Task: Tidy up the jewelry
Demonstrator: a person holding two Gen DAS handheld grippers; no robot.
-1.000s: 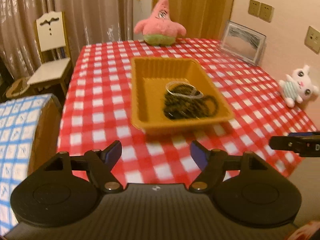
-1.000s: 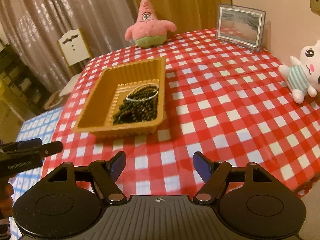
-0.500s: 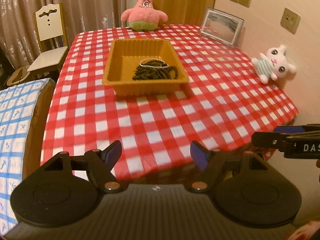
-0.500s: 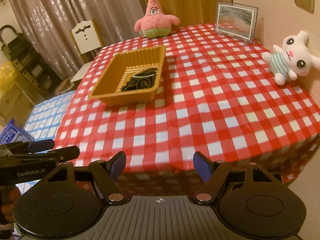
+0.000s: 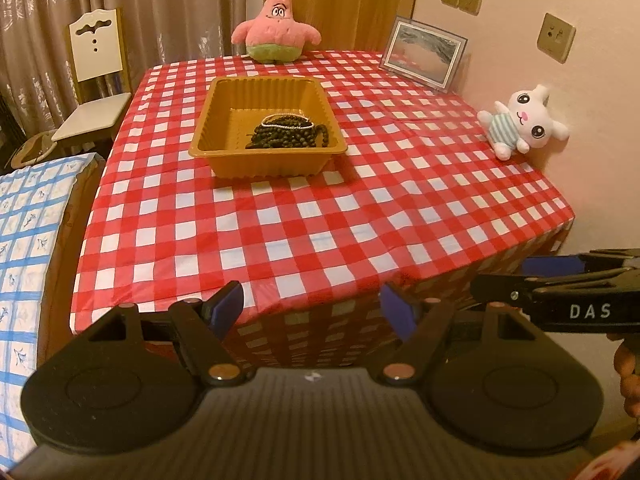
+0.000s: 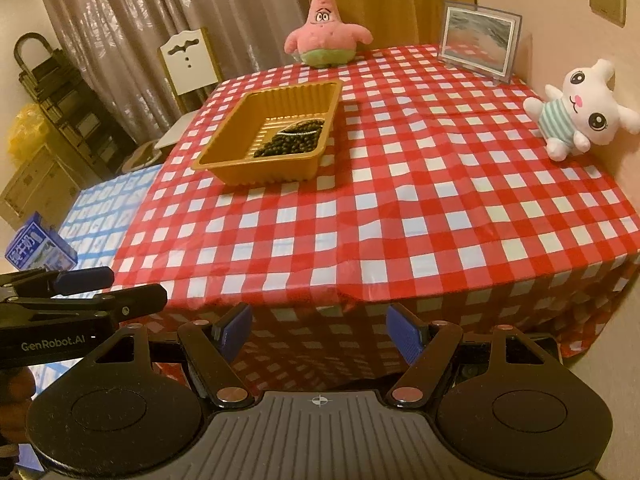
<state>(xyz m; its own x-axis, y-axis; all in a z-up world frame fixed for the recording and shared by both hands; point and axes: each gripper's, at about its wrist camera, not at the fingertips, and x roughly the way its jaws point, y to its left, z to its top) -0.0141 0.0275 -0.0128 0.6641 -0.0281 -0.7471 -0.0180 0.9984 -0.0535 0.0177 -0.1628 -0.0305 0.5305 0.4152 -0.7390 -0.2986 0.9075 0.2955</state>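
Red-and-white checked cloth covers the surface [image 5: 304,216], and we take the ribbed orange plastic tray [image 5: 267,151] as our landmark on it. Inside the tray, toward its near right corner, lie the dark beaded strands [image 5: 290,136] with a thin pale bead bracelet [image 5: 286,119] resting on top of them; we think they are put together here so that the jewelry stays in one container and does not roll over the cloth.

Behind the tray sits a pink star-shaped plush toy [image 5: 276,26], and to the right of the tray, against the wall, lean a framed picture [image 5: 424,54] and a white plush rabbit in a striped shirt [image 5: 524,122]. Nothing loose lies on the cloth around the tray.

Our left tool [image 5: 312,306] is held well in front of the tray, off the near edge of the surface, its blue pads spread apart with nothing between them. Our right tool [image 6: 320,326] hangs beside it in the same manner, also spread and empty. We judge that both are kept away because the pieces are already collected, so little of the task seems to remain.
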